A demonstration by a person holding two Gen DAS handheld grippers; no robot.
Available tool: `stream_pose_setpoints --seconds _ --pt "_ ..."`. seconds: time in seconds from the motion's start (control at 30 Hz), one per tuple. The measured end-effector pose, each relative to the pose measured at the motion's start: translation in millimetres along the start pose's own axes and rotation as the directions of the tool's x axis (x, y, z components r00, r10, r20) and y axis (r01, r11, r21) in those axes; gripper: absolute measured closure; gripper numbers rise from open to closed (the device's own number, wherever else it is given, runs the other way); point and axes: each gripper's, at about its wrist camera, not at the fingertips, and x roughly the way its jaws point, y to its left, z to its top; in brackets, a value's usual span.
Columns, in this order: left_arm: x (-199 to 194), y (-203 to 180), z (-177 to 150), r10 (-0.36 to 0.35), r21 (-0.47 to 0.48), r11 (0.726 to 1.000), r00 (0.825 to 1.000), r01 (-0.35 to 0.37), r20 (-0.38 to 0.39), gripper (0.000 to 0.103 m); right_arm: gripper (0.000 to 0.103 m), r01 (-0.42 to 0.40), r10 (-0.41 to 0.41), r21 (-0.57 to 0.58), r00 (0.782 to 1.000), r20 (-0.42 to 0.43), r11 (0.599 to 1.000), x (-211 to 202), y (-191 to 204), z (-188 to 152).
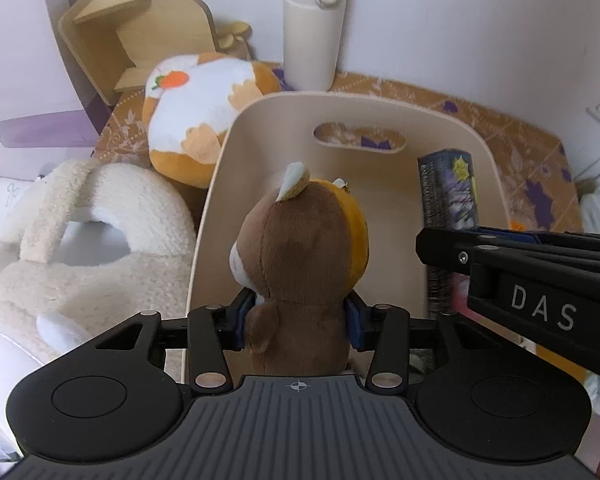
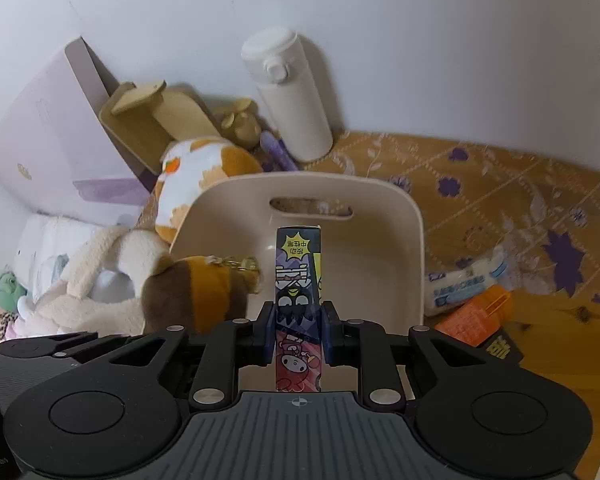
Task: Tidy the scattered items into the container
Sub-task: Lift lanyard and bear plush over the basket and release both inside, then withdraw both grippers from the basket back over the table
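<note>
A beige plastic basket (image 1: 384, 108) with a handle slot stands on the patterned table; it also shows in the right wrist view (image 2: 414, 216). My left gripper (image 1: 300, 316) is shut on a small brown and orange plush toy (image 1: 300, 248), held over the basket's near part. The plush also shows in the right wrist view (image 2: 204, 292). My right gripper (image 2: 298, 330) is shut on a slim cartoon-printed box (image 2: 298, 272), held over the basket. The box shows at the right in the left wrist view (image 1: 448, 192), with the right gripper's body (image 1: 540, 292) in front.
A large white and orange plush (image 1: 196, 112) and a cream fluffy bag (image 1: 100, 240) lie left of the basket. A white bottle (image 1: 314, 24) and a wooden stand (image 1: 140, 28) stand by the wall. A tissue pack (image 2: 464, 280) and an orange box (image 2: 476, 312) lie right of the basket.
</note>
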Motion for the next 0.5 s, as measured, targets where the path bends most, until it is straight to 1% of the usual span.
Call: stream_pose_setpoints --seconds 0.07,0.13,0.17,0.2,0.23,0.3,0.5 --pt "3 0 -1 0.003 -0.001 1.000 1.000 -0.003 -0.013 0.054 0.060 0.000 0.000 -0.003 1.000 -0.013 1.000 4 -2 -1" --pt "1 0 -2 -0.004 -0.005 1.000 1.000 0.004 -0.007 0.050 0.054 0.001 -0.001 -0.006 1.000 -0.011 1.000 3 -3 -2" --pt "-1 0 -2 -0.009 -0.006 1.000 1.000 0.009 0.001 0.047 0.054 0.011 -0.011 -0.011 1.000 -0.007 1.000 2 -4 -2" --pt "-4 0 -2 -0.010 -0.007 1.000 1.000 0.010 0.011 0.040 0.054 0.017 -0.017 -0.015 1.000 -0.003 1.000 0 -5 -2" --pt "-7 0 -2 -0.008 -0.009 1.000 1.000 0.009 0.023 0.036 0.053 0.021 -0.020 -0.016 1.000 0.002 1.000 -2 -6 -2" --pt "-12 -2 -2 -0.006 -0.008 1.000 0.999 0.006 0.041 0.035 0.052 0.027 -0.027 -0.013 1.000 0.014 1.000 -9 -10 -2" --pt "-24 -13 -5 -0.011 -0.002 1.000 0.999 0.011 0.052 0.034 0.047 0.042 -0.042 -0.003 0.997 0.059 0.999 -37 -24 -5"
